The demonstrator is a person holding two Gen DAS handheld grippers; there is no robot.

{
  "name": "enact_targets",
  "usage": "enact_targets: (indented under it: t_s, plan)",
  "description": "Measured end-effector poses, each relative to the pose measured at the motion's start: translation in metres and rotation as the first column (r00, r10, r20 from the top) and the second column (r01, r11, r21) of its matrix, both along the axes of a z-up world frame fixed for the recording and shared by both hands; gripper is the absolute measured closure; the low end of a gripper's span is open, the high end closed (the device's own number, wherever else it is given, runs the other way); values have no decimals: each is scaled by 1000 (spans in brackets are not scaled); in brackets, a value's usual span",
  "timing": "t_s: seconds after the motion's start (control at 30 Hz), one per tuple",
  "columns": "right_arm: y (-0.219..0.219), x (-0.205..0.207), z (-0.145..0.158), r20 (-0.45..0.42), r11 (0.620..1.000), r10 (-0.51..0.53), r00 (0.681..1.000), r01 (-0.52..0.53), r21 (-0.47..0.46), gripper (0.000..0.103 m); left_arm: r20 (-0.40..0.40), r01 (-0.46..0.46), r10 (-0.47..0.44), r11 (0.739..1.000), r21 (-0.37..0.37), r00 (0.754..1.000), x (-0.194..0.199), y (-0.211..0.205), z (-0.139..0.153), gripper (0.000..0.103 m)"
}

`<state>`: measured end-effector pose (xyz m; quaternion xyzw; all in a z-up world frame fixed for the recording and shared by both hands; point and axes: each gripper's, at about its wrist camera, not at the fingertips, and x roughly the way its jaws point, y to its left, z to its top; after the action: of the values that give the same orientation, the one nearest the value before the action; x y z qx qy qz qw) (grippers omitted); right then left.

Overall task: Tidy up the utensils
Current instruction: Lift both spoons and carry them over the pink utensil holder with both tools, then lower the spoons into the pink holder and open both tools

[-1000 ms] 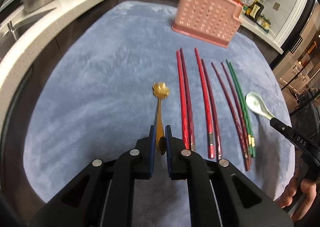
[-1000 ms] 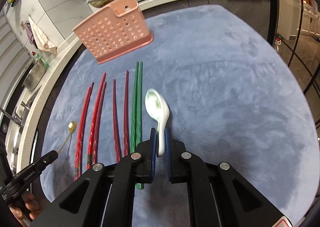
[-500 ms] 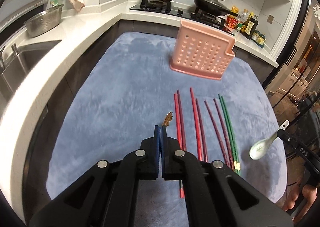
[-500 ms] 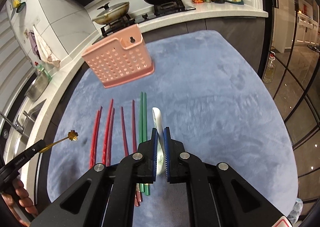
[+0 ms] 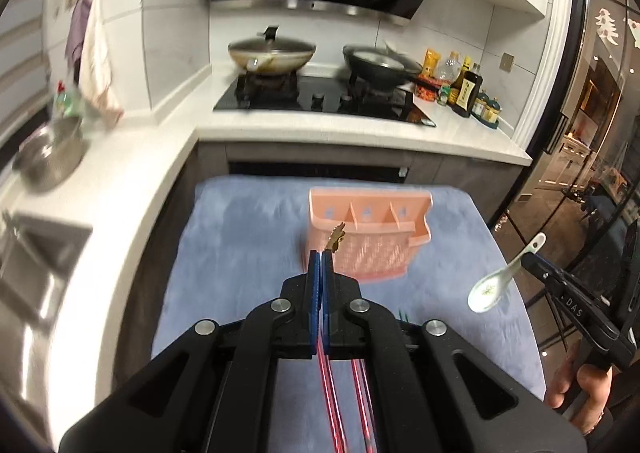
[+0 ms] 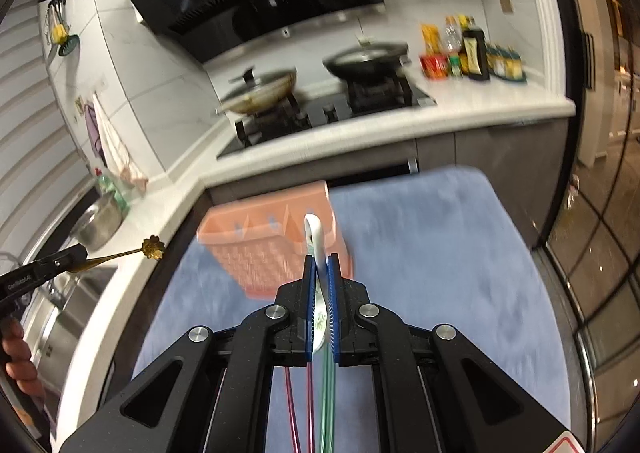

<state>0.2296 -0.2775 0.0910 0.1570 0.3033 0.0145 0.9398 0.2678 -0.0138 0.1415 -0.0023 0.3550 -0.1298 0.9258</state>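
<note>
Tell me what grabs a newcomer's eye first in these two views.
The pink perforated plastic utensil caddy stands out at the centre of the blue-grey cloth-covered table. In front of it, both tools are lifted clear of the table: the left gripper is shut on a gold flower-ended spoon, and the right gripper on a white ceramic soup spoon. Red chopsticks lie below.

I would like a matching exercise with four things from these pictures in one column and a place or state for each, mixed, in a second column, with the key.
Things:
1. gold spoon
2. white ceramic spoon
3. pink caddy
4. green chopsticks

Places or states:
A. stands upright on the blue mat
B. held in the right gripper
C. lie flat on the mat
D. held in the left gripper

Pairs: 1-D, 2-B, 3-A, 4-C
</note>
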Motion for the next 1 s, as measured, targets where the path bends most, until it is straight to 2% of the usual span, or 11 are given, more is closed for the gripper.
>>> enact_targets:
  t_s: [0.1,0.23,0.43,0.63,0.93,0.97,1.0]
  plan:
    - [2,34,18,42,1000,-1,999,1,-5,97,-9,0,0,1000,8,1000,34,-13,7,103]
    - [7,76,27,68,1000,6,998,-5,-21,97,-59,4,-3,1000,17,998,70,-25,-3,103]
    - [13,121,1,11,999,23,1000,-23,-39,97,-138,-10,18,998,54,990,106,-32,-39,103]
    - [13,144,-36,-63,999,32,997,-34,-33,97,-153,-25,41,994,102,987,124,-38,-62,102]
    - [20,158,-50,-93,997,40,995,-46,-63,94,-118,-65,78,992,107,990,132,-44,-71,100]
    - [20,158,-49,-87,997,34,996,-41,-71,93,-113,-70,82,992,106,990,132,-43,-71,99]
    - [20,157,-48,-84,997,34,996,-40,-69,91,-106,-78,89,991,105,990,132,-43,-71,91]
